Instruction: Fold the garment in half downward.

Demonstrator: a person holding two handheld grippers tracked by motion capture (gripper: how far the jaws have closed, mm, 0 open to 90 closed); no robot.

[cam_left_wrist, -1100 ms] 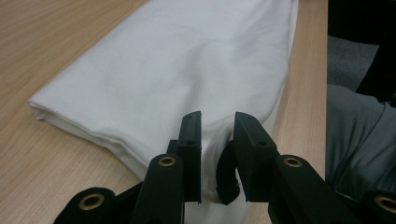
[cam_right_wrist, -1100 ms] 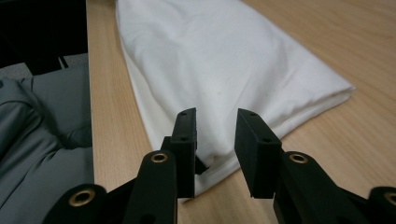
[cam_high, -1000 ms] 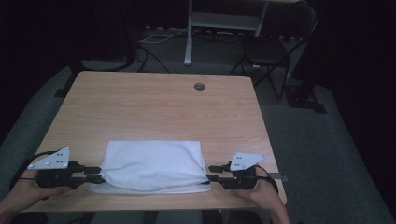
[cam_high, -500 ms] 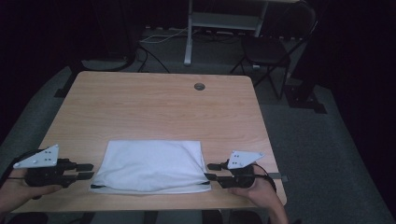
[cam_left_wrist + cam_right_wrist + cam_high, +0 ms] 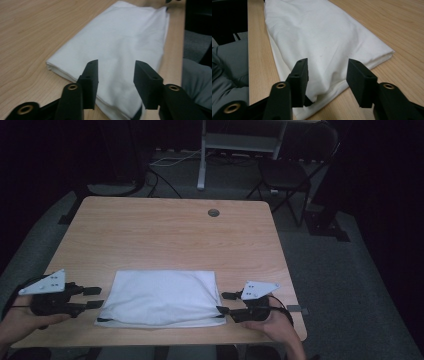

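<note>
The folded white cloth (image 5: 162, 297) is lying flat on the wooden table (image 5: 165, 237), close to the edge nearest me and roughly midway between my two hands. It is folded into a wide rectangle, its long sides running along that near edge, and a thin dark trim is showing at its two near corners.

My left gripper (image 5: 95, 297) is sitting at the cloth's left end, its jaws pointing toward the fabric. In the left gripper view the cloth (image 5: 117, 50) is stretching away ahead of my left gripper (image 5: 115, 75), and the gap between the jaws is looking straight onto its near end. The jaws have just been opening; they are standing apart and are not pressing on anything, with the fabric lying below and beyond them.

My right gripper (image 5: 224, 302) is resting at the cloth's right end, jaws facing left, their tips at the fabric's edge. In the right gripper view my right gripper (image 5: 327, 75) is hanging over the near corner of the cloth (image 5: 319, 42). These jaws too have just been opening and are standing apart, with nothing clamped between them.

Farther out, a small round grommet (image 5: 214, 212) is sitting in the tabletop near its far edge, and a dark chair (image 5: 290, 170) is standing on the floor beyond the table.
</note>
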